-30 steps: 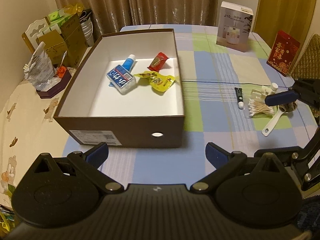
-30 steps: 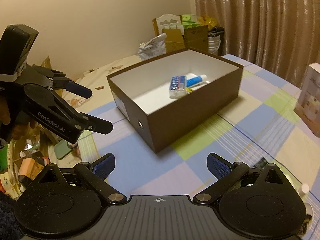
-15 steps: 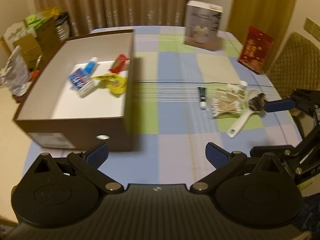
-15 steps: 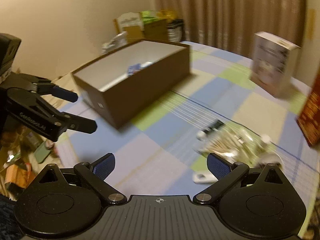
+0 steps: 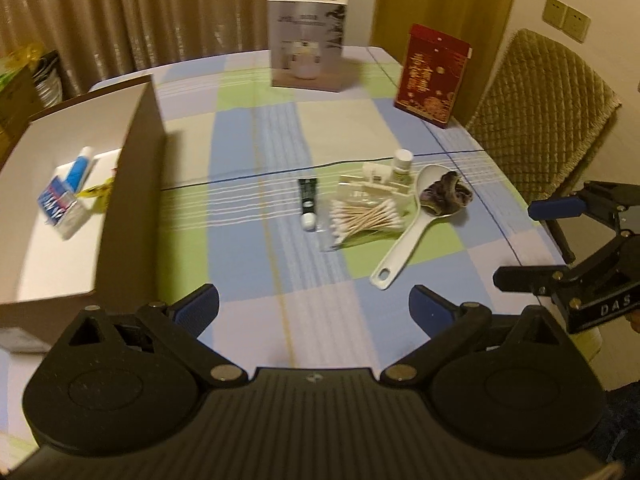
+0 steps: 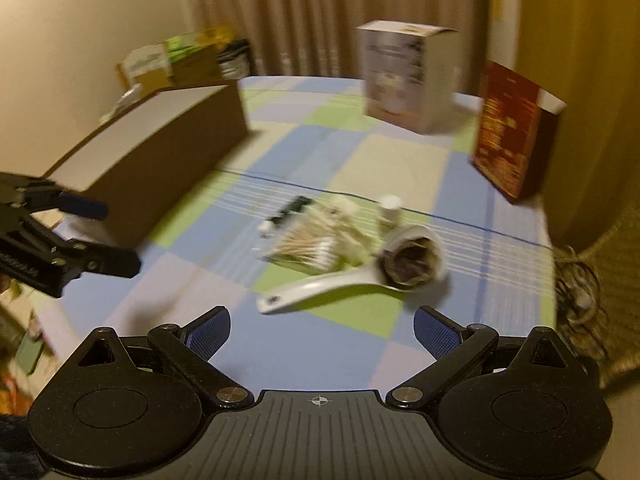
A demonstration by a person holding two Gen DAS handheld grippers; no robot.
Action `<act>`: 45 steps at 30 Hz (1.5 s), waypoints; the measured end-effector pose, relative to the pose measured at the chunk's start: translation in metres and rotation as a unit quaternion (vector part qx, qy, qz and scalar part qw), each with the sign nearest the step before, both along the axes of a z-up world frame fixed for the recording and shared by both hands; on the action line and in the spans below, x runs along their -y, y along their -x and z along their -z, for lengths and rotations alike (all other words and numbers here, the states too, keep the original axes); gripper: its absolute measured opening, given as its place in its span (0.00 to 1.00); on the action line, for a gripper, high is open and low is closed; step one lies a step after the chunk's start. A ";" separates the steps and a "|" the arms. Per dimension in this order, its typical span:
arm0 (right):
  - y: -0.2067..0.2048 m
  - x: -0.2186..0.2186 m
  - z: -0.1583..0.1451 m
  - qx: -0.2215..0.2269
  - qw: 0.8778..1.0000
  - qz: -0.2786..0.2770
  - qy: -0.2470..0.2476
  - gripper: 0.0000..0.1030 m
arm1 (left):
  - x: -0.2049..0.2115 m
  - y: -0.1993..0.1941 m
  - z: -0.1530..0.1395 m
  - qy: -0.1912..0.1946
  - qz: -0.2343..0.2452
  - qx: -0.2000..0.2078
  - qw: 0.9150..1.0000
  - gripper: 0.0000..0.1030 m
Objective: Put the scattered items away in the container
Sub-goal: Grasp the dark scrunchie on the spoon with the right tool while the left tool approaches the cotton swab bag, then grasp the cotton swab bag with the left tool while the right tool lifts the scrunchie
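We hold the left tool [image 5: 314, 306] and the right tool [image 6: 322, 330] with jaws spread wide and nothing between them, both above the near part of the checked tabletop [image 5: 256, 264]. Just beyond both tools lies the white spoon [image 5: 404, 236], its handle pointing back toward us and a dark crumpled thing [image 5: 446, 196] in its bowl. Touching the spoon on its box side is the bag of cotton swabs [image 5: 366, 218], then a small black tube [image 5: 308, 202], with a small white bottle [image 5: 401, 166] just behind. Between spoon and brown box [image 5: 132, 216] the cloth is bare. In the box we see a blue-and-white tube [image 5: 66, 194] and a yellow wrapper [image 5: 98, 192]. Farther back stand a white carton [image 5: 306, 40] and a red carton [image 5: 432, 76], near the tabletop's far edge.
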State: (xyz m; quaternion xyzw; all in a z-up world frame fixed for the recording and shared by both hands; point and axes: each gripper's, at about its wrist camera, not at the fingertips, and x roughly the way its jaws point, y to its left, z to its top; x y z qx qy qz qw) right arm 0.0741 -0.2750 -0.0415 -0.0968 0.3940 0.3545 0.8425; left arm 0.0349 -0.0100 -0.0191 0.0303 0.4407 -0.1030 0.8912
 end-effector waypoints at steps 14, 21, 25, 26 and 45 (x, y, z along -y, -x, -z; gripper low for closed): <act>-0.041 0.010 0.020 0.035 0.999 0.019 0.011 0.72 | 0.016 -0.055 0.023 -0.006 0.024 -0.021 0.999 0.91; -0.063 -0.003 0.031 0.049 0.998 0.008 0.031 0.71 | 0.019 -0.080 0.036 -0.014 0.033 -0.041 0.999 0.90; -0.073 -0.013 0.040 0.052 0.997 -0.006 0.048 0.60 | 0.018 -0.094 0.043 -0.016 0.033 -0.048 0.998 0.89; -0.076 -0.015 0.042 0.052 0.997 -0.009 0.051 0.60 | 0.018 -0.097 0.045 -0.016 0.033 -0.050 0.998 0.89; -0.090 -0.003 0.039 0.044 0.997 -0.006 0.057 0.18 | 0.056 -0.125 0.078 -0.079 0.235 -0.025 0.969 0.48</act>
